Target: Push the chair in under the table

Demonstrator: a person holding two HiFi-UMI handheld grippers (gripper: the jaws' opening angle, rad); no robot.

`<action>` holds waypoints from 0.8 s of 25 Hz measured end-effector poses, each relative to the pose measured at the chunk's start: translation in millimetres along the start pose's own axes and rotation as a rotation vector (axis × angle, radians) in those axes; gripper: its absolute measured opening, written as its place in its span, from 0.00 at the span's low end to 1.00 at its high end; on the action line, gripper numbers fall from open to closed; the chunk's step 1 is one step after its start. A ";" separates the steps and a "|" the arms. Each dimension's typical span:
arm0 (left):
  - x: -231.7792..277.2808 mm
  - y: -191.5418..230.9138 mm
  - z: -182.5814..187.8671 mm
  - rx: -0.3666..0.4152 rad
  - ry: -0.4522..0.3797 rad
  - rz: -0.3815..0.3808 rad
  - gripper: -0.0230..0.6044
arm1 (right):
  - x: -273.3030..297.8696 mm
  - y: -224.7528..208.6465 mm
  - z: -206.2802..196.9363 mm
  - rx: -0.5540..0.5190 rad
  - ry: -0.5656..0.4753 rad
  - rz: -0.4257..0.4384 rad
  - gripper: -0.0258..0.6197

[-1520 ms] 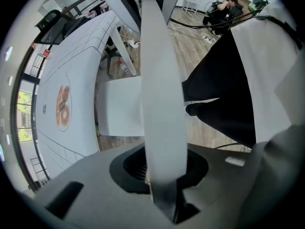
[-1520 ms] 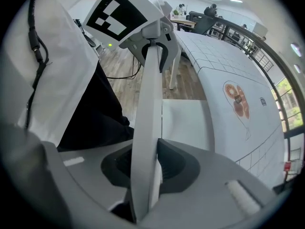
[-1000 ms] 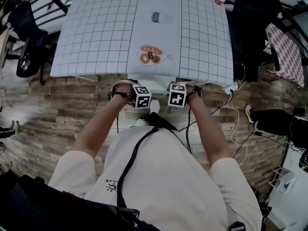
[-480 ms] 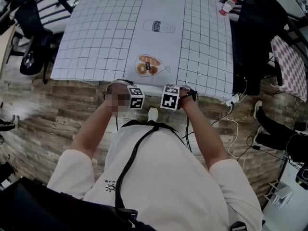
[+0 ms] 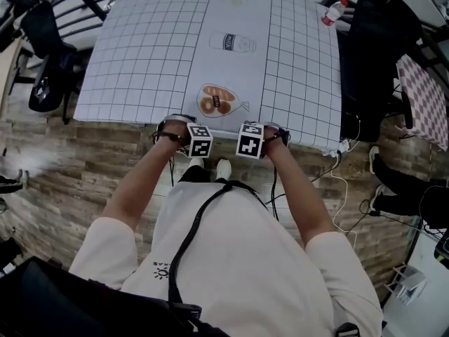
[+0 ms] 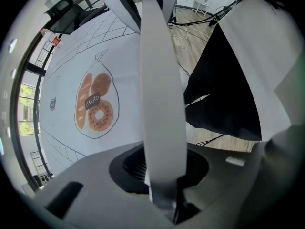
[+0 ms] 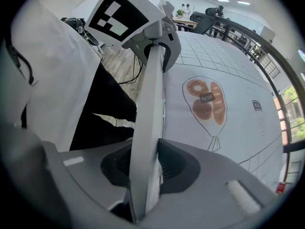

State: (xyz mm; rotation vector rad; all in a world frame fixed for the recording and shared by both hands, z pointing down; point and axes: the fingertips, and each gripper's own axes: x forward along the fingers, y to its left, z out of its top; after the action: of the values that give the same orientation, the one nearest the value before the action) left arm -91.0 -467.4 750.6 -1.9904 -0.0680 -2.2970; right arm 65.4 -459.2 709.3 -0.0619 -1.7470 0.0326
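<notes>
**Side by side at the near edge**

A person in a white shirt [image 5: 242, 258] stretches both arms forward. The left hand-held gripper [image 5: 198, 140] and right hand-held gripper [image 5: 250, 140] sit close together at the near edge of the tabletop [image 5: 140, 55], just below a bread drawing [image 5: 216, 101]. Cables [image 5: 347, 184] trail over the wooden floor [image 5: 77, 167] to the right

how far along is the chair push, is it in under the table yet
Mostly in, it seems. Done: the chair's white back rail sits at the table's near edge, seat hidden. In hand: the left gripper and right gripper both clamp that rail. Left: perhaps a last nudge, then let go.
</notes>
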 end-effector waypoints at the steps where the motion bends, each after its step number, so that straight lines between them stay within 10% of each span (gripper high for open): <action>1: 0.4 2.6 -0.5 0.001 0.000 0.001 0.20 | 0.0 -2.8 0.2 0.007 -0.001 -0.003 0.19; 20: -11.3 10.6 -19.7 -0.015 0.000 -0.012 0.30 | -13.2 -9.8 5.3 0.093 -0.023 -0.014 0.25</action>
State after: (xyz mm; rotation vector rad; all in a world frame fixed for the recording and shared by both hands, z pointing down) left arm -107.7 -479.4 736.2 -2.0020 -0.0623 -2.3120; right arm 62.3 -469.7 695.9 0.0185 -1.7670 0.1045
